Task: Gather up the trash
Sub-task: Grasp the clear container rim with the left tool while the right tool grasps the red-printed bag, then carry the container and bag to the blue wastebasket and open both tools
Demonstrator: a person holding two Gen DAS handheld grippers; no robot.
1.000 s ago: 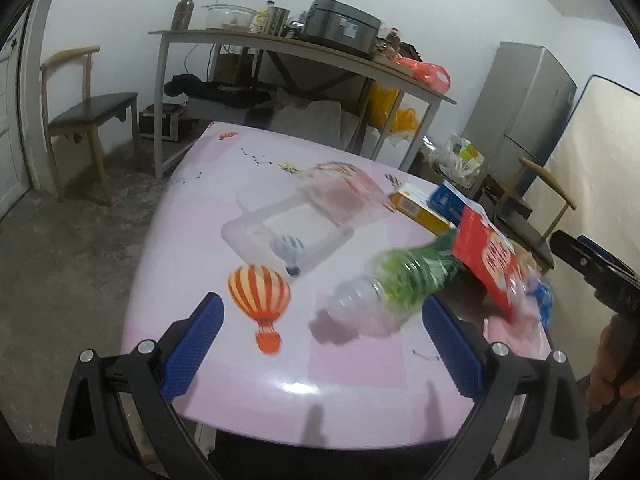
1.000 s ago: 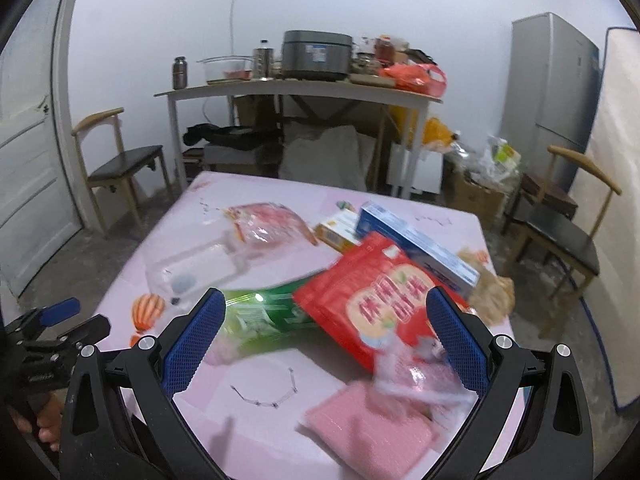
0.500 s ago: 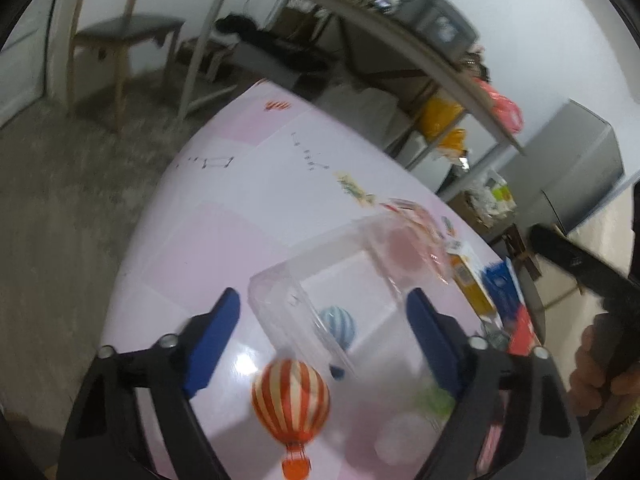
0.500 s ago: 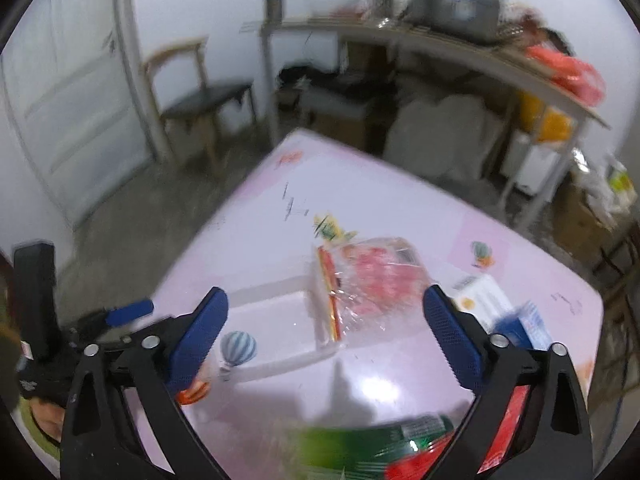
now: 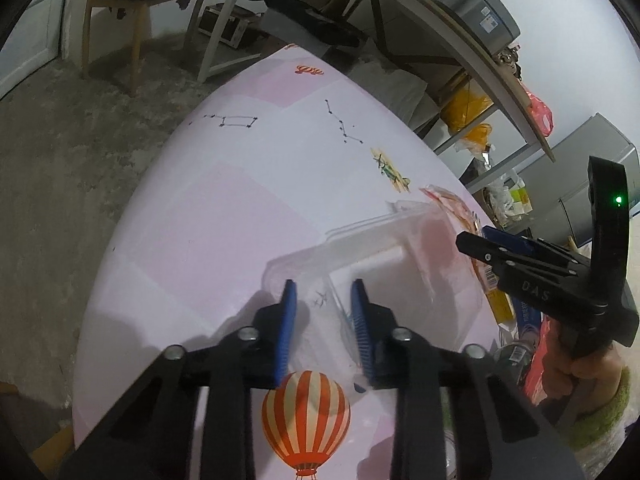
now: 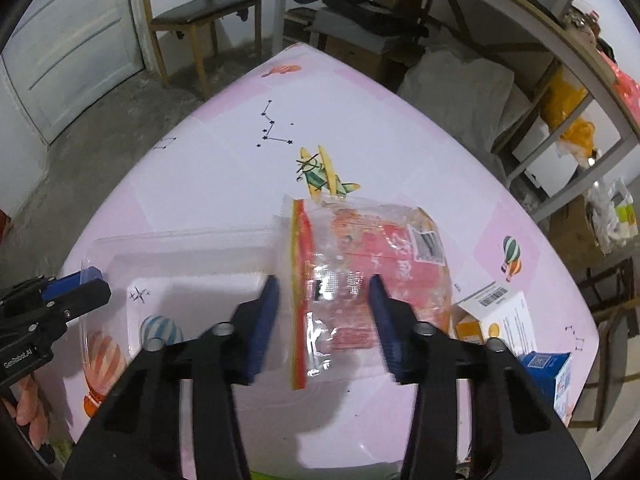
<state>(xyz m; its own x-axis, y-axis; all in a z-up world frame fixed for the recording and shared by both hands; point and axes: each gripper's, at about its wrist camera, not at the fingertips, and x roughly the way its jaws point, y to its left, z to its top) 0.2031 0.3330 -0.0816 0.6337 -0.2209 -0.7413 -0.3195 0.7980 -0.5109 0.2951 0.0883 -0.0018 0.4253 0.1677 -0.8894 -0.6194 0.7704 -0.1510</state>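
On the pink balloon-print counter (image 6: pixel 224 168), left tongs (image 5: pixel 324 298) narrow around the clear plastic tray's (image 5: pixel 372 252) rim; right tongs (image 6: pixel 322 292), closing at three o'clock, straddle the red-and-clear crinkled wrapper (image 6: pixel 372 256). Nothing collected yet.

Pink surface (image 5: pixel 224 216) printed with balloons, planes and black star lines

An orange-and-white striped balloon (image 5: pixel 306 416) sits just behind the left gripper's blue fingers (image 5: pixel 287 320); a see-through tray (image 6: pixel 180 256) lies beside the right gripper's blue fingers (image 6: pixel 262 320), and between those lies a clear red-and-yellow wrapper (image 6: pixel 360 272), with a green-and-yellow plane (image 6: pixel 320 176) beyond.
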